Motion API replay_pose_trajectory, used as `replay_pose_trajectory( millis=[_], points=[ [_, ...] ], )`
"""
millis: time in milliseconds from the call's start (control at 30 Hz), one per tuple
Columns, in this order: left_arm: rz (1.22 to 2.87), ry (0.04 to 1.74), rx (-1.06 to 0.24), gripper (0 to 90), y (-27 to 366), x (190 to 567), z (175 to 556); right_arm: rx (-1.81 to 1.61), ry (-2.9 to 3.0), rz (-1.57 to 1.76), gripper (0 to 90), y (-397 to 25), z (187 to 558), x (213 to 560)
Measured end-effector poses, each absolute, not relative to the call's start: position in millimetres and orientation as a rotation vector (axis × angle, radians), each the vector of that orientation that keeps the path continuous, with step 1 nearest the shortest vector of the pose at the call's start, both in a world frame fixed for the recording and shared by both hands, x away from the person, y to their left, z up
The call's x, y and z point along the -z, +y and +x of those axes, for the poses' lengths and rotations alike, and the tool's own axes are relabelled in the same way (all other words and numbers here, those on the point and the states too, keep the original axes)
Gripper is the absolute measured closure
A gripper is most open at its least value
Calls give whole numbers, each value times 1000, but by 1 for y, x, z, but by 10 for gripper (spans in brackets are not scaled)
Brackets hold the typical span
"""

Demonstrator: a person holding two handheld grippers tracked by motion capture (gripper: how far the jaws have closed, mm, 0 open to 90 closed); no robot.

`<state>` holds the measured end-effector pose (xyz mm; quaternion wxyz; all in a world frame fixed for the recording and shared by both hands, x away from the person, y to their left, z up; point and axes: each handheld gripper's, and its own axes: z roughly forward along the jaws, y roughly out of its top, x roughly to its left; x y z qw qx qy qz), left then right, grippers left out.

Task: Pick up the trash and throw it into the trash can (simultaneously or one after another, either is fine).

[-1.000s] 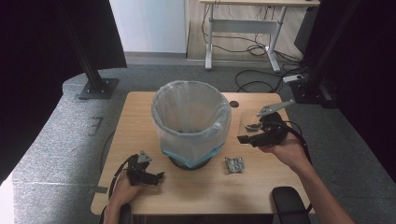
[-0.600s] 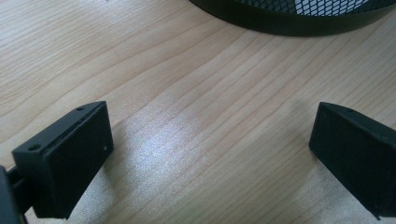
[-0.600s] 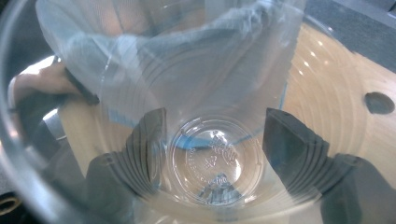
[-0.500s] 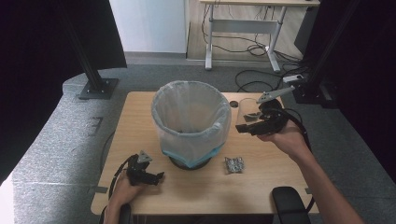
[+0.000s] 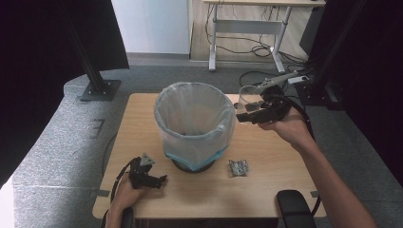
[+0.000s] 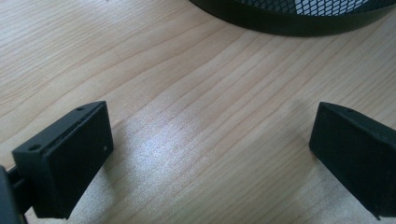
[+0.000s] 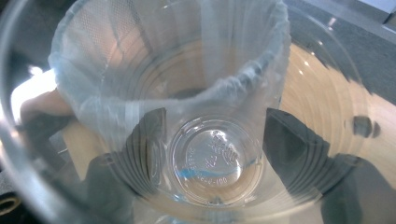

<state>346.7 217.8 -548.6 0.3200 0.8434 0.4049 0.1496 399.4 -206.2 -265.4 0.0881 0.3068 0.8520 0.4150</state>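
Clear plastic cup (image 5: 248,99), right of centre in the high view, is clamped in the right gripper (image 5: 251,115) beside the rim of the lined bin (image 5: 195,124); 1 second ago it hung lower and further right. Dropping it in looks imminent. At lower left, the left gripper (image 5: 148,176) rests wide open, empty.

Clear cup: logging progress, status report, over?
Right claw shut on clear cup, beside lined bin. Left claw open, resting on table. Path clear.

Black grippers, square-ended fingers (image 6: 70,158), trailing cables, bare forearms
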Motion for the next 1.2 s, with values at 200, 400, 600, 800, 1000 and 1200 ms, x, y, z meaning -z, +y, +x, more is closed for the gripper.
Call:
replay_pose_trajectory(
  millis=[200, 400, 600, 800, 1000, 1200],
  points=[
    [2216, 1064, -393, 0, 218, 549, 347, -1234, 2536, 907, 398, -197, 407, 258],
    [2216, 1064, -393, 0, 218, 549, 347, -1238, 2534, 893, 398, -188, 413, 251],
    [2217, 1064, -393, 0, 218, 549, 347, -1234, 2538, 863, 398, -173, 419, 242],
    [2217, 1064, -393, 0, 218, 549, 347, -1221, 2544, 825, 398, -154, 424, 235],
    [2216, 1064, -393, 0, 218, 549, 347, -1213, 2559, 788, 397, -133, 429, 234],
    [2217, 1064, -394, 0, 218, 549, 347, -1193, 2578, 750, 395, -113, 437, 241]
  ],
)
